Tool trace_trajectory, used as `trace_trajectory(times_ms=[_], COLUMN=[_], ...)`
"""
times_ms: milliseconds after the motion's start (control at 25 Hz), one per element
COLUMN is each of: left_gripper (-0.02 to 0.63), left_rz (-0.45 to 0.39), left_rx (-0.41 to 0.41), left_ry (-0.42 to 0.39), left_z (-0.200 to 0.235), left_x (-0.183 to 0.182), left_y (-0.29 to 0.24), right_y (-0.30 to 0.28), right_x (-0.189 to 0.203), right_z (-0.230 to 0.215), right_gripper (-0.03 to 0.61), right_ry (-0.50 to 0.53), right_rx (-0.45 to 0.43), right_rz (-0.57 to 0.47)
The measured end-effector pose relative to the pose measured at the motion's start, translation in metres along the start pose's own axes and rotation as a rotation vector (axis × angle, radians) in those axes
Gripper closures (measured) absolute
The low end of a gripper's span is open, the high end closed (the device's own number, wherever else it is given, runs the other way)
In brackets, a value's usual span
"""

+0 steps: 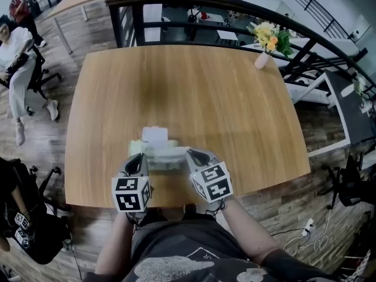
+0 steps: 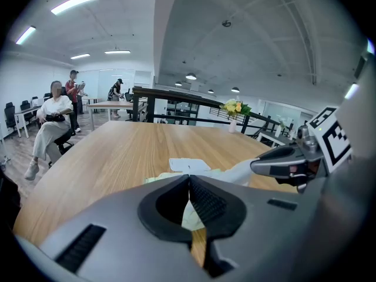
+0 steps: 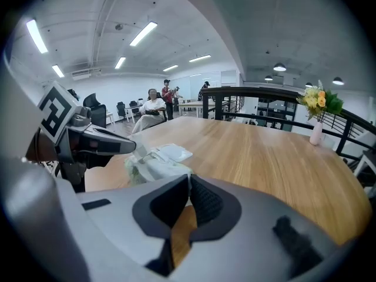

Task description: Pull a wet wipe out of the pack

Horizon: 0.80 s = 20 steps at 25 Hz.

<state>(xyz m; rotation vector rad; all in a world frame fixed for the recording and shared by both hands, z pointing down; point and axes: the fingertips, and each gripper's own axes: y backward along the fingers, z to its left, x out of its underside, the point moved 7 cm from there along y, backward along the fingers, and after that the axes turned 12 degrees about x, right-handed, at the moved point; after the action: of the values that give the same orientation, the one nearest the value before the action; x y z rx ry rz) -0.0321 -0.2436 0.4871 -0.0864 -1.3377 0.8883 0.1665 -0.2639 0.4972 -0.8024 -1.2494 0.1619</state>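
Far off to the left of both grippers, a seated person (image 1: 14, 60) in white occupies an office chair (image 1: 36, 78) on the wooden floor, well clear of the table (image 1: 205, 98). At the table's near edge, the left gripper (image 1: 140, 161) points forward and down. Its jaws are closed together with the tips meeting. The pale end of the wet wipe pack (image 1: 160, 156) lies right at those tips, but I cannot tell whether any film is pinched there. The pack lies flat on the table between the two grippers, touching or nearly touching each. Its white lid flap (image 1: 155, 135) is folded open on the side away from them. Just right of the pack, the right gripper (image 1: 190, 155) angles in towards it, jaws likewise closed with nothing clearly between them, and bare wood shows through the gap beneath its pads. Each gripper carries its marker cube (image 1: 131, 194) nearest the person's body. Beyond the pack the tabletop is open wood. Well ahead and to the right of the right gripper, a pale vase (image 1: 262, 59) of yellow flowers (image 1: 267, 35) stands at the far corner, close to the black railing (image 1: 235, 6) that curves behind the table. Nothing stands between the grippers and the pack.
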Motion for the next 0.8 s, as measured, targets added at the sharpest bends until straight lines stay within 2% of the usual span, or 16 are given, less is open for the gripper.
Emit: trace_trajectory(times_ms=[480, 800], left_gripper=[0.597, 0.597], left_rz=[-0.006, -0.075], left_rx=[-0.024, -0.042], left_ry=[-0.009, -0.021], left_z=[-0.016, -0.037], left_x=[0.002, -0.009], left_y=[0.003, 0.020], right_y=[0.023, 0.048], right_x=[-0.005, -0.013], right_z=[-0.011, -0.019], right_gripper=[0.549, 0.549], right_ry=[0.002, 0.000], right_rx=[0.011, 0.007], right_rz=[-0.054, -0.117])
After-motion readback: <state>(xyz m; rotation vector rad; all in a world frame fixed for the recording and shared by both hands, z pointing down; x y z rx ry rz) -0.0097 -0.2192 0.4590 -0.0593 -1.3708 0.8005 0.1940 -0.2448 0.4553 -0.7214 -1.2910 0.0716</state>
